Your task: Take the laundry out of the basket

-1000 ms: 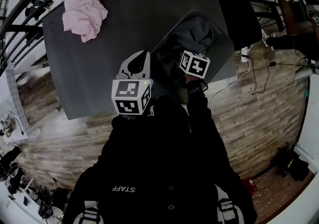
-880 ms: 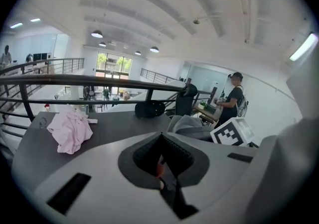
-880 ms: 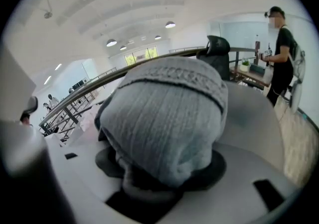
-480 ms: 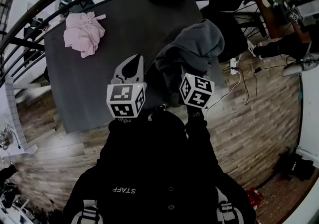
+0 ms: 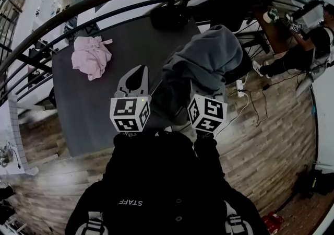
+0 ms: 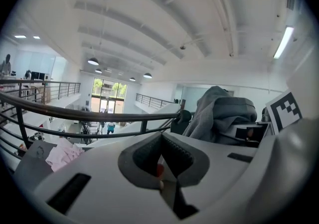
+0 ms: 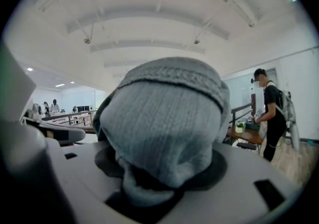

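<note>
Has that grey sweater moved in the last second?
Yes. The grey sweater has gone up: it lay low at the table's right edge and now hangs bunched high over that edge.

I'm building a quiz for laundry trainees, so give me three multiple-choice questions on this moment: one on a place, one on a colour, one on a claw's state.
1. Where does the crumpled pink cloth lie? A wooden floor; B dark grey table; C black railing.
2. What colour is the ribbed knit garment? A grey; B red; C white.
3. The right claw is: A open and empty; B out of view; C shut on that garment.
Answers: B, it rests on the tabletop; A, its ribs show grey; C, the fabric bunches between the jaws.
</note>
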Demonstrator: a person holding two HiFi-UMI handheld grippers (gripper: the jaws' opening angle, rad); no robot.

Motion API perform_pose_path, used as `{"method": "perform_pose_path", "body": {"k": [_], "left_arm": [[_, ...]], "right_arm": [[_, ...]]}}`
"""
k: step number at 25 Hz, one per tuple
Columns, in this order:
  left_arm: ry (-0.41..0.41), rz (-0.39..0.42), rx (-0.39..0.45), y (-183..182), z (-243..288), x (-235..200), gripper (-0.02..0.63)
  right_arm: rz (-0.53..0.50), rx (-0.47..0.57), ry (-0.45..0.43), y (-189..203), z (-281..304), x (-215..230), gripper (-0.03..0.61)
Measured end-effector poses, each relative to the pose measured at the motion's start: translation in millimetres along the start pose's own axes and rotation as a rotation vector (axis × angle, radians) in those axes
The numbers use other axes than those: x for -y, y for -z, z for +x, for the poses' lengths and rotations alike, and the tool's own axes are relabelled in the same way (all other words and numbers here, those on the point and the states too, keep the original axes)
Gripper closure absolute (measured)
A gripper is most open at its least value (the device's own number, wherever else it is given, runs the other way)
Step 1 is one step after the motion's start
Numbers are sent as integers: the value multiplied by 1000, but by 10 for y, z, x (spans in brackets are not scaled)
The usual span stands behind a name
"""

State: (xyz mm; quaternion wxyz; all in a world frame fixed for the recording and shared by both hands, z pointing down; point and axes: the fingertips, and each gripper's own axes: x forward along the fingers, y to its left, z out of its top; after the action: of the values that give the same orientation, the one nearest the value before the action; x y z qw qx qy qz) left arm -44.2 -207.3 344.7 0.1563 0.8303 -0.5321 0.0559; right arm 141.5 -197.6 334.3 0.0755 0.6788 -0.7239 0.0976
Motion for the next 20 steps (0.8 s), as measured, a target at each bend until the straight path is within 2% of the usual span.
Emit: {"method": "perform_pose_path", "body": {"k": [5,20], "left_arm": [[9,12,67,-282,-18,63,612],[23,61,179,-745,-49,203,612]], "right_arm": [[-81,69,-1,-281,-47,-40,287],[-84,205,-46,-789,-155,-126,283]]}}
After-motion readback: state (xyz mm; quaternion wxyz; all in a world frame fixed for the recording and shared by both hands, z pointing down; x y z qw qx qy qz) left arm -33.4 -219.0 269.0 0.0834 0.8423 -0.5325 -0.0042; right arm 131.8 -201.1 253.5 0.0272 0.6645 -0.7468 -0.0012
